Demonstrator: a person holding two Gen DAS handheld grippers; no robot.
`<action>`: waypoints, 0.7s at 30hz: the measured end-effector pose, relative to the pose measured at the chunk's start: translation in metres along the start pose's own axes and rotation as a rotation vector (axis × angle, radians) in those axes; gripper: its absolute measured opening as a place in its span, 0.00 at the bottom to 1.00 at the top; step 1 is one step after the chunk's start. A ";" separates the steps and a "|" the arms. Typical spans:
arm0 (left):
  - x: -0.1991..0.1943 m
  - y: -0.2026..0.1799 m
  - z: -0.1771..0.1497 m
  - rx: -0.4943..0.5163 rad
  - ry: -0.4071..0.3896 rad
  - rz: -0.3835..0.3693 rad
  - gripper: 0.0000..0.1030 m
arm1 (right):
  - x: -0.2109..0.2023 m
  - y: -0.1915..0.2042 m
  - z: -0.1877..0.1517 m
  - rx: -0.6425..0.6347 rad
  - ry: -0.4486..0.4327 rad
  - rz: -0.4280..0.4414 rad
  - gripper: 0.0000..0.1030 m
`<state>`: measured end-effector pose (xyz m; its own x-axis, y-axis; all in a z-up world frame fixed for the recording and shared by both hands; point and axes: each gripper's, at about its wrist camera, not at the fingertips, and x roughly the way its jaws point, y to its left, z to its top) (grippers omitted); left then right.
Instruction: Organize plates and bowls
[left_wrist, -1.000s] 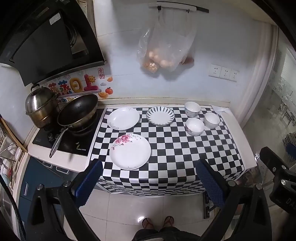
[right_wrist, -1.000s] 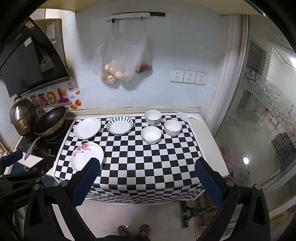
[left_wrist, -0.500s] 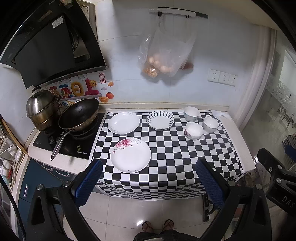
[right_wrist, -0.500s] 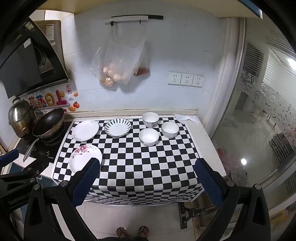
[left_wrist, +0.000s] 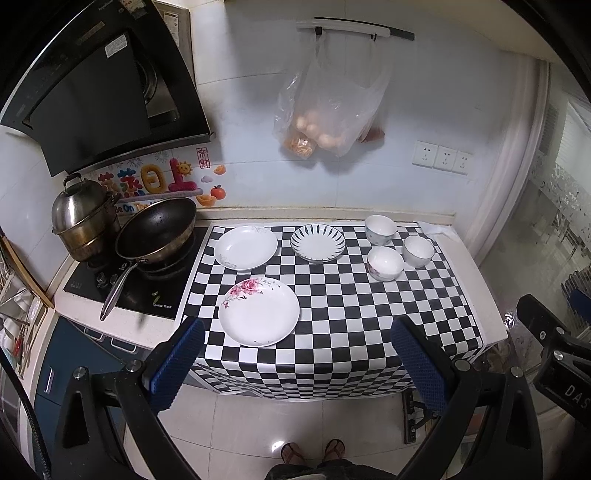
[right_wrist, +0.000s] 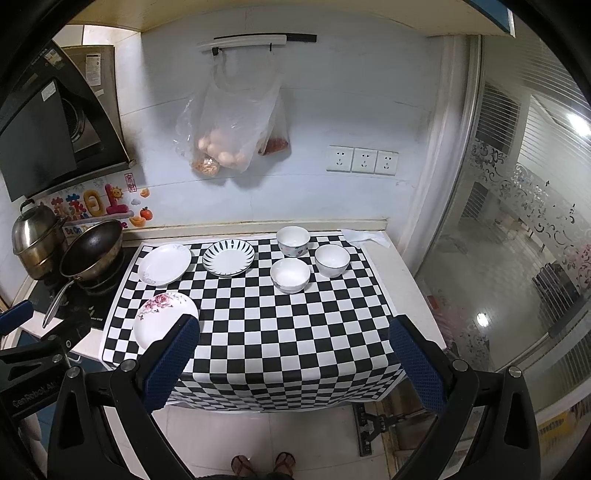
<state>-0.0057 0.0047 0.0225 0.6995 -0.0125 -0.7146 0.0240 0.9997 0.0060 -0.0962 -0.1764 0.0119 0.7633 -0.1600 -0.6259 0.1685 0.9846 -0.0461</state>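
Note:
Three plates lie on the checkered counter mat (left_wrist: 332, 317): a flowered plate (left_wrist: 258, 311) in front, a plain white plate (left_wrist: 245, 247) behind it, and a striped plate (left_wrist: 317, 243) to its right. Three white bowls (left_wrist: 385, 263) (left_wrist: 380, 229) (left_wrist: 418, 251) stand at the back right. My left gripper (left_wrist: 297, 363) is open and empty, held high in front of the counter edge. My right gripper (right_wrist: 293, 363) is open and empty, likewise above the front edge. The flowered plate (right_wrist: 164, 319) is partly hidden by the right gripper's left finger.
A black wok (left_wrist: 157, 229) and a steel pot (left_wrist: 83, 218) sit on the stove at the left. A plastic bag of eggs (left_wrist: 328, 122) hangs on the wall. A glass door (right_wrist: 517, 240) is at the right. The tiled floor (left_wrist: 295, 424) lies below.
Both views have shifted slightly; the counter sits a little lower in the frames, as both grippers tilted or rose a bit. Nothing on the counter has moved.

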 end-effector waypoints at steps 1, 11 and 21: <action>0.000 0.000 0.001 0.000 0.000 0.000 1.00 | 0.000 0.000 -0.001 0.000 -0.001 -0.002 1.00; -0.001 0.001 0.002 -0.006 0.006 -0.004 1.00 | 0.002 -0.001 0.000 -0.001 0.010 -0.007 1.00; -0.001 0.005 -0.006 -0.010 0.003 -0.011 1.00 | 0.004 -0.004 -0.001 0.005 0.016 -0.017 1.00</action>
<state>-0.0106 0.0093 0.0197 0.6967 -0.0232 -0.7170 0.0247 0.9997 -0.0084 -0.0943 -0.1809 0.0088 0.7503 -0.1759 -0.6373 0.1851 0.9813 -0.0529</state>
